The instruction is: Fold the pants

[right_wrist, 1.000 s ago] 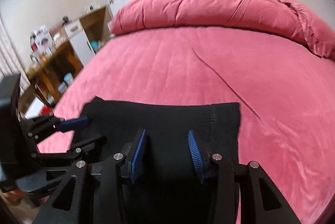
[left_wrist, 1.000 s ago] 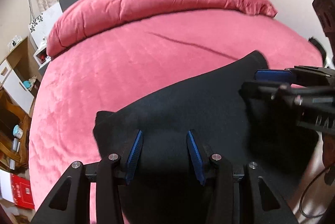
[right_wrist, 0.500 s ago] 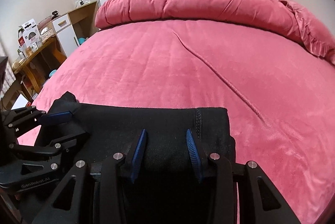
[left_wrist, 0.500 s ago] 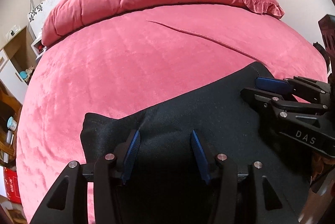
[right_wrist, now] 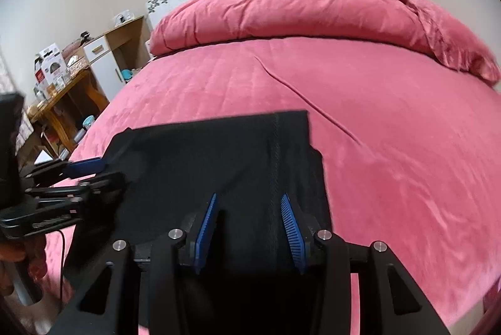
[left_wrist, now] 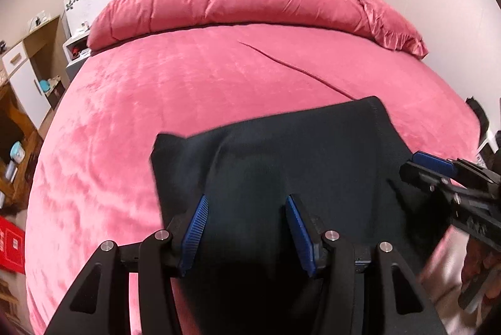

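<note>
Our left gripper (left_wrist: 246, 198) has widened its jaws since a second ago and now stands released over the folded black fabric pants (left_wrist: 281, 147), which lie flat at the near edge of the pink plush bed (left_wrist: 188, 84) – the fold looks set down. Our right gripper (right_wrist: 249, 196) is parted too, clamping nothing. We count one pair of pants, two grippers, one bed.

Pants (left_wrist: 281, 153) near edge hidden behind hand-held gripper (left_wrist: 247, 228), desk clutter (right_wrist: 53, 68) blurred
</note>
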Motion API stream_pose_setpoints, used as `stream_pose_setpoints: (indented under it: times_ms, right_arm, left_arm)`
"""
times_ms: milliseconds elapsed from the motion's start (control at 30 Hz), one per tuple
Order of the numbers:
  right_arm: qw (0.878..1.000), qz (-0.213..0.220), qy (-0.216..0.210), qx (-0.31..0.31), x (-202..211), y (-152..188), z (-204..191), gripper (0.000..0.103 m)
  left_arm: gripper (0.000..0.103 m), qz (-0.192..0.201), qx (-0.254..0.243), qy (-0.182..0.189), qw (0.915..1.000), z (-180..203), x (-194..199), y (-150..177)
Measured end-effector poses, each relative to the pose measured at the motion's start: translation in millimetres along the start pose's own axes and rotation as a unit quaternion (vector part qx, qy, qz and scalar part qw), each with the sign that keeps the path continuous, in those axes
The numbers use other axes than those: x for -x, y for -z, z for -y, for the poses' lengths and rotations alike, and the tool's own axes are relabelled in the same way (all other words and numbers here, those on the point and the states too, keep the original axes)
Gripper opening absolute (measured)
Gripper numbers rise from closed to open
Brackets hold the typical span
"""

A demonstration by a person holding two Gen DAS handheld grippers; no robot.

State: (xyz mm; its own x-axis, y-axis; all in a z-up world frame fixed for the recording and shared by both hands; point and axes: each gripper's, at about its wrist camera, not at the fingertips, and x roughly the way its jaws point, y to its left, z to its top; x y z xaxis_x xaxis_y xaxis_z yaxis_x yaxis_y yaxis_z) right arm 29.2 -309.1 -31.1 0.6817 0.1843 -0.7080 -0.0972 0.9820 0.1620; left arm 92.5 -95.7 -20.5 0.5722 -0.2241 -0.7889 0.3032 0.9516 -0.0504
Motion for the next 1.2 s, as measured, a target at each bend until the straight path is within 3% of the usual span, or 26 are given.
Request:
stream_pose_setpoints:
  times_ms: [133,267,433,567,667,767,833,967,1200]
  right_arm:
    - [1.0,-0.008,0.024,-0.012,11,14,9,0.043]
    - [0.998,-0.029,0.032,-0.037,9,29,20,0.044]
    - [0.996,-0.049,0.027,-0.075,4,41,38,0.054]
    - [0.992,-0.059,0.011,-0.114,1,46,53,0.061]
    - [0.991,-0.059,0.005,-0.124,1,48,57,0.062]
    - [0.99,-0.056,-0.001,-0.132,3,51,60,0.065]
    - [0.988,-0.057,-0.006,-0.142,3,52,64,0.069]
    - [0.984,-0.064,-0.043,-0.158,1,49,73,0.073]
    - [0.986,-0.093,-0.068,-0.122,-11,36,71,0.074]
  left_arm:
    - [0.053,-0.021,0.009,-0.002,0.9997,-8,9,29]
    - [0.056,-0.002,-0.004,0.005,1.0,-9,23,55]
    - [0.058,-0.025,0.0,0.042,0.9988,-8,24,68]
    - [0.062,-0.019,-0.028,0.046,0.9984,-1,30,80]
    - [0.062,-0.003,0.012,0.072,0.9974,-16,39,79]
    - [0.062,0.01,0.06,0.06,0.9963,-37,42,77]
    - [0.062,0.0,0.1,0.067,0.9927,-54,39,78]
    - [0.067,-0.038,0.169,0.117,0.9778,-81,24,76]
    - [0.071,-0.078,0.217,0.188,0.9548,-95,4,71]
